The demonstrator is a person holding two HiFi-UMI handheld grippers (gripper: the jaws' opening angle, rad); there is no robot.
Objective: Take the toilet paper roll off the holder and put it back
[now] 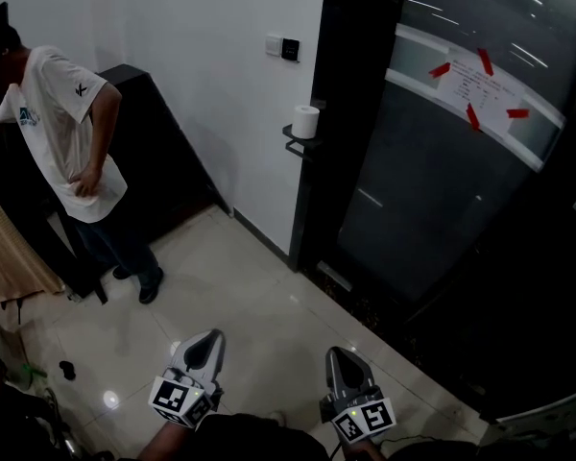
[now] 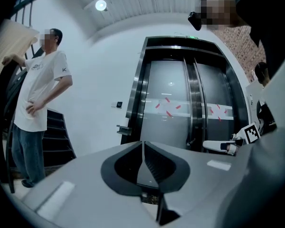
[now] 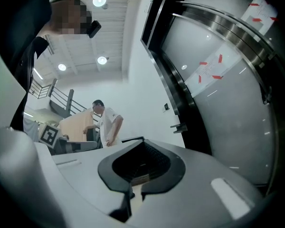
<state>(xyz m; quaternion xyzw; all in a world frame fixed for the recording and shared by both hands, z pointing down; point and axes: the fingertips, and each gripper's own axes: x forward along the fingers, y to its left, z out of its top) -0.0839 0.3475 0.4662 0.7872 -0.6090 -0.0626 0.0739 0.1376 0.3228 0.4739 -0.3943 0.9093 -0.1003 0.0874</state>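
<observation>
A white toilet paper roll [image 1: 305, 121] stands upright on a small black holder shelf [image 1: 296, 144] fixed to the dark door frame, far ahead of both grippers. My left gripper [image 1: 211, 335] and right gripper [image 1: 334, 352] hang low over the tiled floor, side by side, well short of the roll. In the left gripper view the left gripper [image 2: 143, 145] has its jaws together with nothing between them, and the holder [image 2: 124, 129] is small in the distance. The right gripper [image 3: 144, 141] is likewise shut and empty, with the holder [image 3: 179, 127] beyond it.
A person in a white T-shirt [image 1: 69, 137] stands at the left beside a dark staircase [image 1: 163, 152]. A glossy lift door [image 1: 461, 161] carries a notice taped on with red tape [image 1: 478, 88]. A wall switch [image 1: 288, 48] sits above the roll.
</observation>
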